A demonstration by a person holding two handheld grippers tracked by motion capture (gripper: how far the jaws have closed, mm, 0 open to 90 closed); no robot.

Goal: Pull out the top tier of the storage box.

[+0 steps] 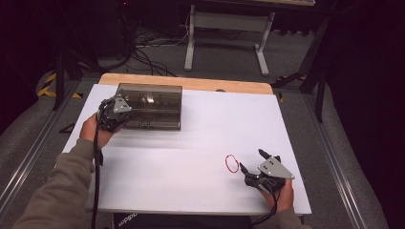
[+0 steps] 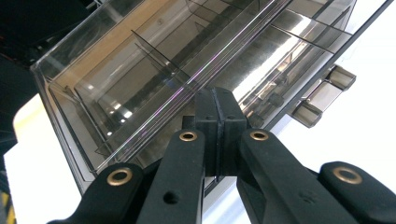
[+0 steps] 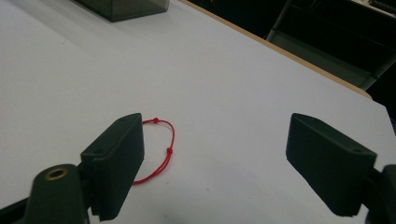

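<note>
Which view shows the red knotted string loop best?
The right gripper view: the red knotted string loop lies close on the white table, knots visible, partly behind a jaw. The high view shows it small; the left gripper view shows the smoky plastic box.

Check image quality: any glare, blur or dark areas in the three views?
High view: room beyond the table is dark, with a faint smear below the smoked plastic box. Left gripper view: bright glare streaks on the box's clear panels. Right gripper view: red cord loop sharp, the near jaws soft.
</note>
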